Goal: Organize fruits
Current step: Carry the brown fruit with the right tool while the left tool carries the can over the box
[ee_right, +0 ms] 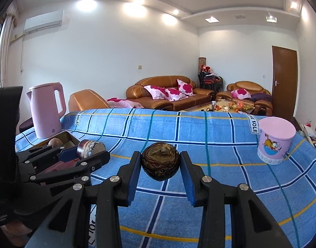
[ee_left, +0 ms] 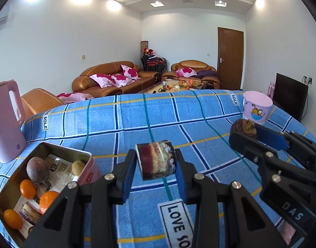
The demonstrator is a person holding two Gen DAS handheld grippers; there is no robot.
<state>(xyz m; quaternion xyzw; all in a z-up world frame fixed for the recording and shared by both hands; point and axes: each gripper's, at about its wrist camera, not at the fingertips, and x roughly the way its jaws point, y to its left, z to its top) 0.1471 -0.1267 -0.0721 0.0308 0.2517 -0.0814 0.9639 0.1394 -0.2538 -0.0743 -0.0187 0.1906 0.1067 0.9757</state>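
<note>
1. My left gripper [ee_left: 156,161] is clamped on a small wrapped roll [ee_left: 156,159], held clear above the blue checked cloth [ee_left: 158,115] covering the surface.
2. My right gripper [ee_right: 160,166] squeezes a wrinkled brown fruit [ee_right: 160,161], also in the air.
3. The pink tin [ee_left: 54,165] sits to my left, oranges [ee_left: 27,188] and a round brown fruit [ee_left: 37,169] already inside.
4. My call: swing over the tin, lower gently, release only over a free gap.
5. Cloth tags read "LOVE SOLE"; the right gripper says "DAS".
</note>
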